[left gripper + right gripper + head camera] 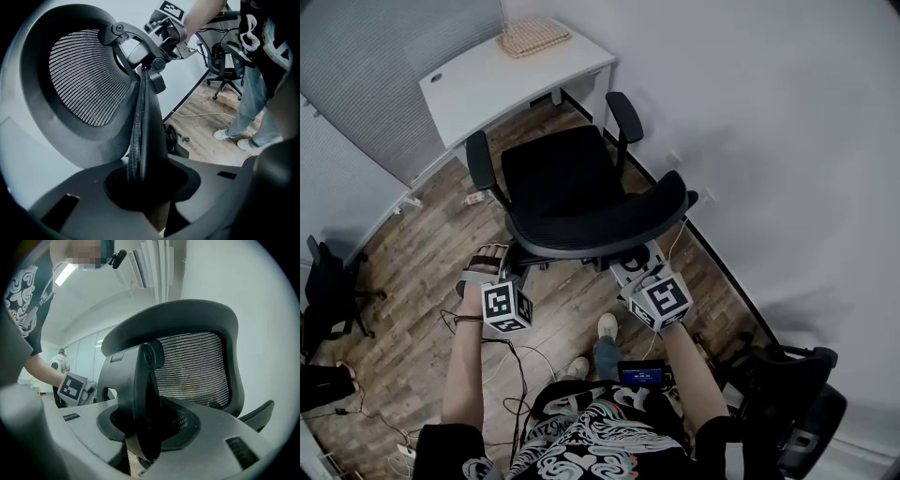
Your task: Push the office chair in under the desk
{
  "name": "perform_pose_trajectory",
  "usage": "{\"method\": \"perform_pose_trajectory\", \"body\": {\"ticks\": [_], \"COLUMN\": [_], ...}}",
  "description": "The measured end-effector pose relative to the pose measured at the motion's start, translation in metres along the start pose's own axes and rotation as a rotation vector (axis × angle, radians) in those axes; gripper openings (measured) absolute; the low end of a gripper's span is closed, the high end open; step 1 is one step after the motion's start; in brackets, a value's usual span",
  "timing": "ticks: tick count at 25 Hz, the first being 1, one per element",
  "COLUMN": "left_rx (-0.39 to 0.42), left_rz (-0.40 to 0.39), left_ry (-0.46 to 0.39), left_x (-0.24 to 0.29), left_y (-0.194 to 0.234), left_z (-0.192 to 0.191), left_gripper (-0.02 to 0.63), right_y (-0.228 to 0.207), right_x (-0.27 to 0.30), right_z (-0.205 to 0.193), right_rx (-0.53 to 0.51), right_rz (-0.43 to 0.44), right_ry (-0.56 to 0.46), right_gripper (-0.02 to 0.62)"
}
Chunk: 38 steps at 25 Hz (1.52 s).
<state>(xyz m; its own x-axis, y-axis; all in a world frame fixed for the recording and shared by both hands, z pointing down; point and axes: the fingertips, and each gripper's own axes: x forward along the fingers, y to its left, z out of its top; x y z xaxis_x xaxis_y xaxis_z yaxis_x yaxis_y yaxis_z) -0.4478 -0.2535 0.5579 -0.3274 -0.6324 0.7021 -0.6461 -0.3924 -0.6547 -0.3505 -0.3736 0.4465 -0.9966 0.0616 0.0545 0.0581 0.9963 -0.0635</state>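
The black office chair (567,187) stands on the wood floor with its seat facing the white desk (478,89) and its mesh backrest (609,230) toward me. My left gripper (492,267) is shut on the backrest's left edge; in the left gripper view that dark rim (140,140) runs down between the jaws. My right gripper (630,270) is shut on the backrest's lower right side, where the black back-support bracket (138,399) sits between its jaws. The right gripper (169,29) is also in the left gripper view, and the left gripper's marker cube (74,387) in the right gripper view.
A woven mat (532,37) lies on the desk. The white wall (787,141) runs close along the chair's right. A second black chair (797,403) stands behind me at right, another (328,286) at left. Cables (514,366) trail on the floor by my feet.
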Motion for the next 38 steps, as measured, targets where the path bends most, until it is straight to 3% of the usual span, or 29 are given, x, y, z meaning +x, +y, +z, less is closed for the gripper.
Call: {"method": "perform_pose_trajectory", "body": {"ticks": [14,38], "left_rx": [-0.032,-0.046], "left_rz": [-0.017,0.023], "left_ry": [0.014,0.022], "left_x": [0.007,0.024], "left_y": [0.002,0.015], "left_z": [0.010,0.028], "left_gripper": [0.107,0.106], "right_y": [-0.014,-0.050], "right_x": [0.004,0.012], "right_z": [0.000,0.003], "right_rx": [0.002,0.013], "right_rz": [0.037,0.105], "right_ry": [0.002,0.001], "right_gripper": [0.150,0.152]}}
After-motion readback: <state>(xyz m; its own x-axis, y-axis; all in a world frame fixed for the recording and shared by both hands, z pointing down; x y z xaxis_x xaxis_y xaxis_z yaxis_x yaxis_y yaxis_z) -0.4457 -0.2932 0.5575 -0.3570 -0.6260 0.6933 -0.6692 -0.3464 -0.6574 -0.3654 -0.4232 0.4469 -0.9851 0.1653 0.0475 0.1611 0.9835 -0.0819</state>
